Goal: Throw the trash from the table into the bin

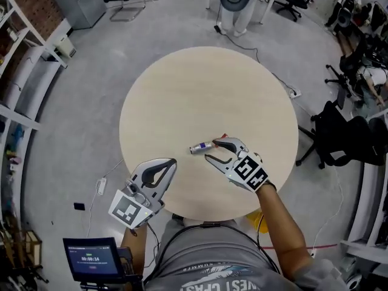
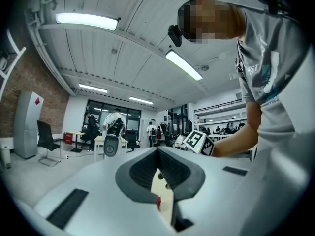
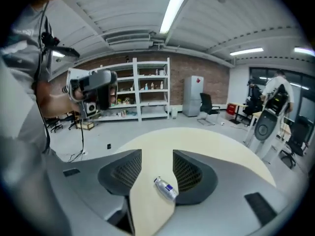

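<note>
Silver can (image 1: 201, 147) on side, wooden table (image 1: 182, 90)

Head view looks steeply down onto the table (image 1: 182, 90); both gripper views sit low, close, apparently sharing its top.

Your worktop (image 1: 182, 90) is pale beige. The container (image 1: 201, 147) is silver with a blue-violet band. Your left tool (image 1: 173, 161) and right tool (image 1: 211, 150) are light grey with dark grey ribbed pads (image 3: 187, 171). Each cube (image 1: 250, 170) carries black-and-white square markers. The floor (image 1: 79, 102) is plain grey.
</note>
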A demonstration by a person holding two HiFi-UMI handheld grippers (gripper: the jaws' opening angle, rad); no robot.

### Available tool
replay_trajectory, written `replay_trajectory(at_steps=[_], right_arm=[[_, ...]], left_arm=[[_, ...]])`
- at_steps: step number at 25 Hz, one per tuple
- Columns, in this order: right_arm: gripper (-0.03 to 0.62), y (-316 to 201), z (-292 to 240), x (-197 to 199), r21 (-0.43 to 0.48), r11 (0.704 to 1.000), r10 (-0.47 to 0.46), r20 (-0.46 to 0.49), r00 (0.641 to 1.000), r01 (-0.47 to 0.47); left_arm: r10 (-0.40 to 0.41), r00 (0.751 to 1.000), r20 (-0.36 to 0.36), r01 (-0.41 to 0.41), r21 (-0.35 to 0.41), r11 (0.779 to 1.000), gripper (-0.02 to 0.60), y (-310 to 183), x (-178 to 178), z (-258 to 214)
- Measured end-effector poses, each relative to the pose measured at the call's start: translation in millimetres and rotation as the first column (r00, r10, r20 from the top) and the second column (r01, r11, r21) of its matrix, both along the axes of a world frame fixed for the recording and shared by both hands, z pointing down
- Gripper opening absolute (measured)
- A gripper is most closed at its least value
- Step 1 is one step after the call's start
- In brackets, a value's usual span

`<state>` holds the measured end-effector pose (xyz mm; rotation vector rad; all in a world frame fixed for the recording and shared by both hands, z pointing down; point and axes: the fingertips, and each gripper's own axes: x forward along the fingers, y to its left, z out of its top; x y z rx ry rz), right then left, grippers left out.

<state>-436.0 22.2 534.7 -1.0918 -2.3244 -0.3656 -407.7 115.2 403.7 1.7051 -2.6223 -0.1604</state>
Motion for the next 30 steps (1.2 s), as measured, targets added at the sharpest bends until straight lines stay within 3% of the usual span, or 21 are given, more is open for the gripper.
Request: replay_trajectory(at_steps=[3, 5, 8, 13, 17, 19, 21, 24, 27, 30], right_arm=[[0.176, 27.9, 44.7, -13.8, 0.123, 0.982, -0.139, -0.065, 0.988, 0.146], [0.176, 44.1, 80.0, -17.2, 0.219, 0.942, -0.234, -0.117, 0.965, 0.255], [0.176, 59.8, 134.0, -18.9, 0.338, 0.862, -0.324, -0.206, 0.923, 0.378], [0.176, 67.6, 198.5, -29.1, 0.496, 0.722, -0.396, -0.276, 0.876, 0.482], [0.176, 53.6, 243.9, -34.1, 0.626, 0.567, -0.405, -0.355, 0.843, 0.536], [0.176, 46.5, 258.5, -36.5, 0.653, 0.527, -0.383, -0.388, 0.838, 0.544], [0.175, 45.9, 262.5, -38.9, 0.648, 0.548, -0.355, -0.393, 0.848, 0.530], [0.173, 51.8, 252.0, -43.8, 0.619, 0.623, -0.322, -0.354, 0.878, 0.478], [0.172, 65.7, 220.0, -50.0, 0.544, 0.738, -0.285, -0.283, 0.916, 0.398], [0.172, 80.1, 169.6, -51.2, 0.402, 0.866, -0.229, -0.213, 0.950, 0.299]], left_arm=[[-0.049, 0.998, -0.047, 0.048, -0.028, 0.998, 0.041, 11.1, -6.2, 14.4], [-0.080, 0.994, -0.071, 0.078, -0.037, 0.996, 0.041, 18.1, -8.4, 22.5], [-0.122, 0.987, -0.101, 0.119, -0.028, 0.992, 0.041, 29.5, -9.1, 30.9], [-0.170, 0.977, -0.127, 0.164, -0.057, 0.985, 0.041, 50.8, -7.0, 49.5], [-0.213, 0.966, -0.148, 0.209, -0.042, 0.977, 0.041, 65.2, -5.9, 56.0], [-0.226, 0.962, -0.153, 0.220, -0.058, 0.974, 0.041, 72.3, -3.9, 63.5], [-0.237, 0.958, -0.159, 0.232, -0.049, 0.971, 0.041, 76.9, -2.2, 65.8], [-0.243, 0.956, -0.166, 0.235, -0.064, 0.970, 0.041, 79.7, -0.3, 70.8], [-0.234, 0.959, -0.159, 0.226, -0.066, 0.972, 0.041, 78.5, -0.5, 70.5], [-0.217, 0.966, -0.140, 0.212, -0.049, 0.976, 0.041, 73.8, -3.2, 60.5]])
